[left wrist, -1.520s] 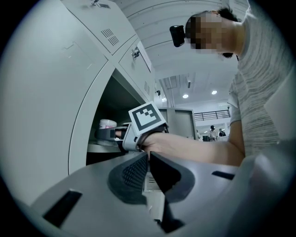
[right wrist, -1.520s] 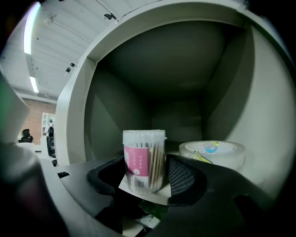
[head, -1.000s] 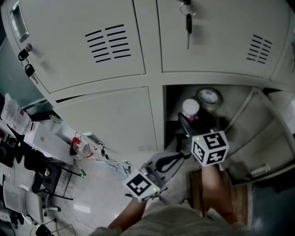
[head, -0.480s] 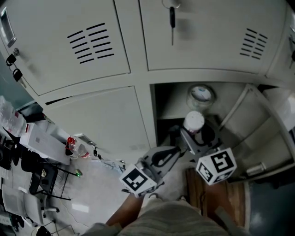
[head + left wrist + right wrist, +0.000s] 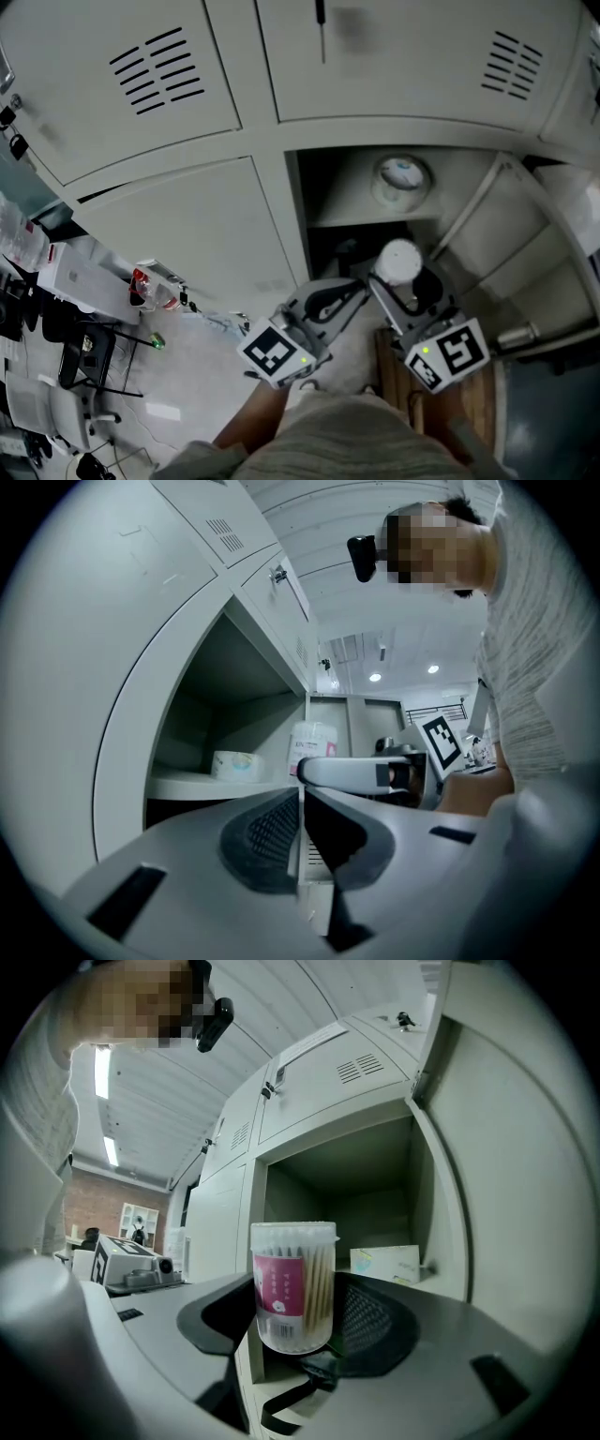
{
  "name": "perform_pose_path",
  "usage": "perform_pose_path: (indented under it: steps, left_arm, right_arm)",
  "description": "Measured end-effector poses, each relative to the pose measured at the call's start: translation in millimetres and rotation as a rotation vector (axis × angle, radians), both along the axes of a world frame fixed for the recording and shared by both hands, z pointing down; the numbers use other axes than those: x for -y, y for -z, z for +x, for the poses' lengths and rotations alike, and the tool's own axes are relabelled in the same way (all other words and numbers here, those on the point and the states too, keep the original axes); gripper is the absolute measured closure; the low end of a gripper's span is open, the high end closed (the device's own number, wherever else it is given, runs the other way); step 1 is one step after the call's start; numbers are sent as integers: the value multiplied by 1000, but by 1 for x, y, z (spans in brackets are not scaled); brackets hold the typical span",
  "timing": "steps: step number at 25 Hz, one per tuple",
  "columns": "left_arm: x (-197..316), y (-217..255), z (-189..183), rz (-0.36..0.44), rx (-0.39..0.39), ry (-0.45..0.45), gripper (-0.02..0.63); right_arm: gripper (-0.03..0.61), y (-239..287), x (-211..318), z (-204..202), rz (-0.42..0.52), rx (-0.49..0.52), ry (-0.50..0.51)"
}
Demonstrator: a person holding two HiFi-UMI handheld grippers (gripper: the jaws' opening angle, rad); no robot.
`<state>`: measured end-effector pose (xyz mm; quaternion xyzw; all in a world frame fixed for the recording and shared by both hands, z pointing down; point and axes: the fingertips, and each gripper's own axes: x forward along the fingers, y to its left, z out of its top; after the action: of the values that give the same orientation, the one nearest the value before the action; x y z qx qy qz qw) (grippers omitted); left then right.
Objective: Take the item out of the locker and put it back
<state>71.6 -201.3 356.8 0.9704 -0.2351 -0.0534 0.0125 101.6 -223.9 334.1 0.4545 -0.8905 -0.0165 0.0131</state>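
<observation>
Open locker [image 5: 349, 187] ahead: round container [image 5: 401, 178], small box [image 5: 384, 1264] inside. My right gripper [image 5: 298, 1321] clamps upright cotton-swab jar [image 5: 292, 1283] before opening. Left gripper [image 5: 300, 794] fingers together, empty.

Round white flat roll [image 5: 401, 178]: lies flat, top face up.
Small white cardboard box [image 5: 385, 1262]: stands upright.
Black key [image 5: 320, 14]: hangs straight down.
Black office chair [image 5: 80, 347]: stands on pale floor [image 5: 187, 375].

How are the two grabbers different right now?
On the right gripper the fingers stand wide apart; on the left gripper they are pressed together. The right gripper holds a clear jar of cotton swabs upright; the left gripper holds nothing. Both carry a cube with square markers.
</observation>
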Motion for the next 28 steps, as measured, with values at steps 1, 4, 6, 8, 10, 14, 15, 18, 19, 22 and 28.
perform_pose_path:
  steps: [1,4,6,8,10,14,15,18,19,22,28]
  left_arm:
    - [0,1,1,2,0,-1,607]
    - [-2,1,5,5,4,-1,607]
    - [-3,3,7,10,1,0,607]
    - [-4,3,9,12,-1,0,607]
    - [-5,2,10,10,-2,2,607]
    - [-6,0,14,4,-3,8,607]
    - [-6,0,15,3,-5,9,607]
    - [-6,0,18,1,-6,11,607]
    - [-6,0,19,1,-7,11,607]
    - [-7,0,21,1,-12,15,607]
    - [-9,1,22,5,-21,27,607]
  right_arm:
    - [321,-1,-3,1,-2,-2,6]
    - [321,-2,-9,6,1,3,20]
    - [321,-2,-12,8,11,-2,28]
    - [321,-2,-14,9,22,-13,34]
    - [321,-2,-16,9,26,-24,35]
    - [321,-7,-20,11,23,-24,41]
    - [321,-7,-21,11,16,-16,41]
    - [321,-10,-22,14,-8,1,38]
    - [321,-10,-23,14,-12,4,40]
    - [321,-9,-25,15,-21,9,46]
    - [321,-10,-26,21,23,-44,53]
